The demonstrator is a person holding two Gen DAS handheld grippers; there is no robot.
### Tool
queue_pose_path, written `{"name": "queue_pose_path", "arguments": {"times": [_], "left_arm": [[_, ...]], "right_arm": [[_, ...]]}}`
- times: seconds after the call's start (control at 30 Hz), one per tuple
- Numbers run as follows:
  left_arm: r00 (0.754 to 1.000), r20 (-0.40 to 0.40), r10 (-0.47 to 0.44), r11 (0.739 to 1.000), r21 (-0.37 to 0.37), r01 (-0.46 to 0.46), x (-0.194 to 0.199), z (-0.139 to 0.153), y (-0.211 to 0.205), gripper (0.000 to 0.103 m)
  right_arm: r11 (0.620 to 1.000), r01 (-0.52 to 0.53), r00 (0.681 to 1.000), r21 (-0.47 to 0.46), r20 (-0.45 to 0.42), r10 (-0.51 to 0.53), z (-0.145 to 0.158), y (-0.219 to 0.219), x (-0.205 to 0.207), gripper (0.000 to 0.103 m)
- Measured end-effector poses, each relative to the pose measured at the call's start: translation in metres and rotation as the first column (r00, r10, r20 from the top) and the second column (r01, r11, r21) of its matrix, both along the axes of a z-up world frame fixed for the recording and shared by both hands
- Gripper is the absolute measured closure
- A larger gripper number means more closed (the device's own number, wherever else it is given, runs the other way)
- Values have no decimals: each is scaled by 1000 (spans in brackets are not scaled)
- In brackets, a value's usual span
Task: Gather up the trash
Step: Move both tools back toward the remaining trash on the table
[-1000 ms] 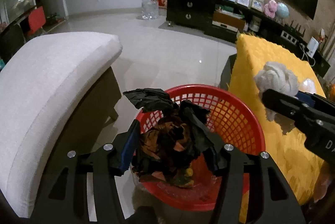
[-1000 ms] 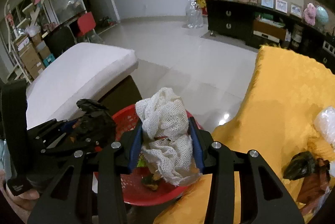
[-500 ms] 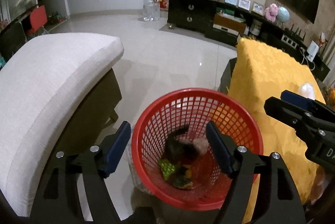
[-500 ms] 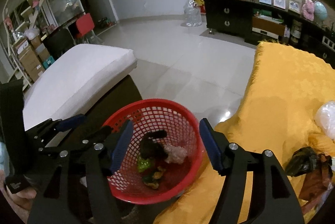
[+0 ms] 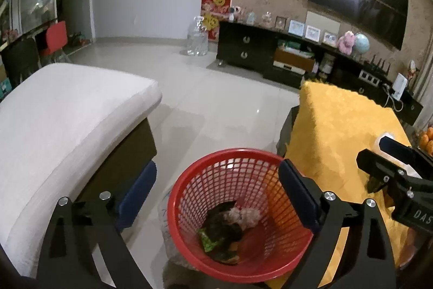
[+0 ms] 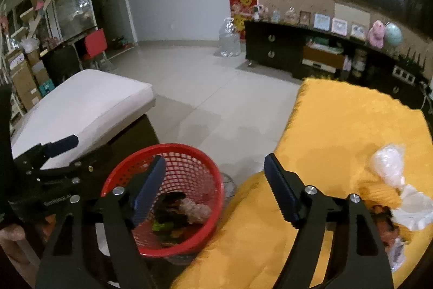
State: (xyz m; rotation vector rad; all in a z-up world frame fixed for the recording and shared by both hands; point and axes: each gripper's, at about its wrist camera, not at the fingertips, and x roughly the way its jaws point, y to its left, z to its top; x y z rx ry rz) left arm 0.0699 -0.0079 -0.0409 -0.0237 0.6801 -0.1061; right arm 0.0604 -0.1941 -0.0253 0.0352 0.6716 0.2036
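The crumpled trash is seen at the bottom of the red basket, below the left gripper and right gripper; both jaws, just opened wide, are empty.

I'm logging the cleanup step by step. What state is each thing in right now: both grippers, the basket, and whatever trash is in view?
left gripper: open, jaws just opened, nothing between them
right gripper: open, jaws just opened, nothing held
red basket: upright on the floor, partly filled
dark wrapper: lying in the basket
white mesh wad: lying in the basket
clear plastic bag: uncollected, on the yellow cloth
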Motion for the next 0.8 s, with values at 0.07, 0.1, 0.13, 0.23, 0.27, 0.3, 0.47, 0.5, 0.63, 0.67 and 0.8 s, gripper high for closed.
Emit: {"name": "queue_pose_path", "arguments": {"times": [0.07,0.1,0.13,0.23,0.27,0.3,0.47,0.5,0.63,0.67,0.8], "left_arm": [[1000,20,-12,1000,7,12,-3,4,-7,12],[999,31,-18,1000,12,18,-4,6,-11,11],[999,38,-22,1000,14,22,-5,7,-14,11],[998,50,-41,999,20,40,-8,10,-24,11],[998,52,-46,999,22,45,-9,10,-27,11],[997,56,-53,998,28,52,-9,10,-30,11],[995,65,-78,996,36,76,-11,12,-42,10],[995,65,-82,996,37,79,-12,12,-43,10],[993,66,-97,995,37,95,-12,13,-51,10],[992,67,-102,994,40,100,-12,13,-53,10],[991,66,-120,992,44,117,-13,12,-61,10]], "right_arm": [[1000,11,1000,-21,20,-11,3,-5,-6,28],[999,18,999,-27,29,-17,5,-7,-8,28],[999,29,999,-30,39,-27,6,-11,-11,28],[998,62,997,-21,57,-60,10,-24,-20,22],[997,73,996,-19,62,-72,11,-27,-22,19],[996,89,994,-16,68,-88,12,-31,-25,18],[988,152,985,-12,89,-150,16,-54,-39,17],[986,165,982,-10,90,-163,16,-60,-41,17],[978,208,974,1,91,-207,15,-77,-51,17],[975,222,971,2,92,-221,15,-81,-53,17],[963,270,959,4,94,-269,15,-97,-61,17]]}}
